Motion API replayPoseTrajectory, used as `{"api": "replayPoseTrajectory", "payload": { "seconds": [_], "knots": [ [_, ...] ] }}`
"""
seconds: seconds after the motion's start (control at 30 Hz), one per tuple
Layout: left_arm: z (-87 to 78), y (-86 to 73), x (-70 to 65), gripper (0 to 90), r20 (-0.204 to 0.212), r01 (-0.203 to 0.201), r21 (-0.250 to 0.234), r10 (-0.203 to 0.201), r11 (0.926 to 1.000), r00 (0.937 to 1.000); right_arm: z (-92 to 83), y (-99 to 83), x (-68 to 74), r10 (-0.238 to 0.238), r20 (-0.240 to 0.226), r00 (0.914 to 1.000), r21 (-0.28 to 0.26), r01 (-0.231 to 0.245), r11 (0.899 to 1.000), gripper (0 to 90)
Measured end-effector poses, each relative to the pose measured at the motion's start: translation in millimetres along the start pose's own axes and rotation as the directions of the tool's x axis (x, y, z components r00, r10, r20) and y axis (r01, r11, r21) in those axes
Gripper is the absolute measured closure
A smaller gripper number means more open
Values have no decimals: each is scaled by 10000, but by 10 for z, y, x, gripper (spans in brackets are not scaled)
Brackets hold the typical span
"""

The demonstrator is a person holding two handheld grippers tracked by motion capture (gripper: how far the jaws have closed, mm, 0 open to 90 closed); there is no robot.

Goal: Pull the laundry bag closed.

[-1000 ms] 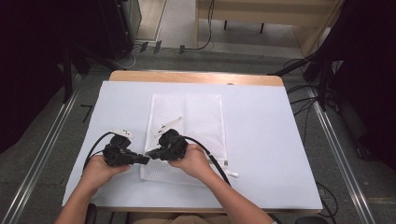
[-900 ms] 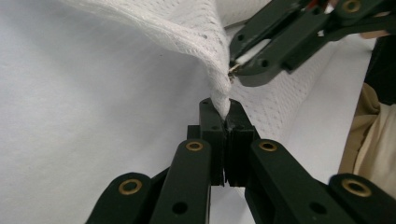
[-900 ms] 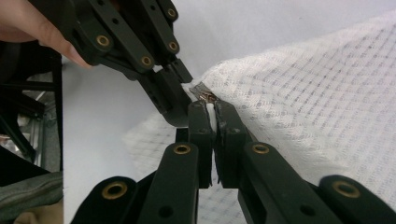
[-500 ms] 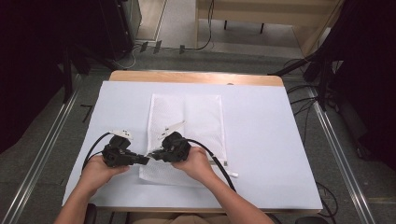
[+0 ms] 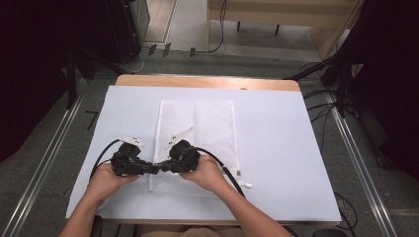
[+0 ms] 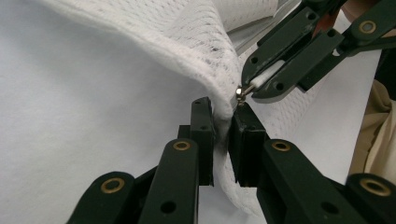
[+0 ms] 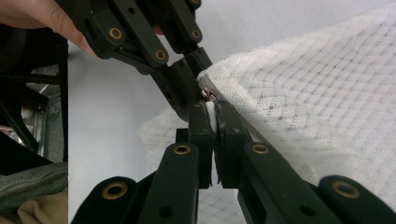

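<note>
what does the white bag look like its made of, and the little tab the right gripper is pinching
The white bag looks like a soft woven mesh fabric, probably synthetic: an open grid of small holes shows, and it drapes in a fold where the left gripper pinches it. The tab looks like smooth white plastic, tipped by a small shiny metal link, likely a zipper pull. The right gripper clamps it.
</note>
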State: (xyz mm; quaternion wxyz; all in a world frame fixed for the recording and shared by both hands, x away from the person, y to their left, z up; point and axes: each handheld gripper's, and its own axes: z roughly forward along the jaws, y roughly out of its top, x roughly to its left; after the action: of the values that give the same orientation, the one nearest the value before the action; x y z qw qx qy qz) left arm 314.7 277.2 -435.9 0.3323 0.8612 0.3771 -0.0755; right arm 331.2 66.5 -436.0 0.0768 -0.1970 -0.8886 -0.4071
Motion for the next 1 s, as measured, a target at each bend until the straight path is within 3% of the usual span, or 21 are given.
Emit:
{"api": "replayPoseTrajectory", "payload": {
  "seconds": [0.1, 0.37, 0.53, 0.77, 1.0],
  "knots": [
    [4, -5, -10, 868, 11, -39, 33, 39, 10000, 10000, 5, 7, 9, 21, -9, 10000, 31, -21, 10000, 886],
    [-34, 0, -39, 885, -14, -145, -88, 144, 9999, 9999, -13, -6, -40, 256, -239, 9994, 24, -255, 9997, 887],
    [-72, -12, -8, 886, -14, -122, -109, 122, 9999, 9999, -12, -59, -108, 435, -7, 9991, 221, -434, 9988, 887],
    [-85, -25, -18, 882, 110, -239, -409, 244, 9989, 9996, -92, -103, -115, 84, 48, 10000, 114, -84, 9999, 885],
    [-98, -43, 0, 878, 95, -217, -529, 222, 9984, 9997, -189, -191, -172, 119, 177, 9998, 145, -121, 9998, 884]
  ]
}}
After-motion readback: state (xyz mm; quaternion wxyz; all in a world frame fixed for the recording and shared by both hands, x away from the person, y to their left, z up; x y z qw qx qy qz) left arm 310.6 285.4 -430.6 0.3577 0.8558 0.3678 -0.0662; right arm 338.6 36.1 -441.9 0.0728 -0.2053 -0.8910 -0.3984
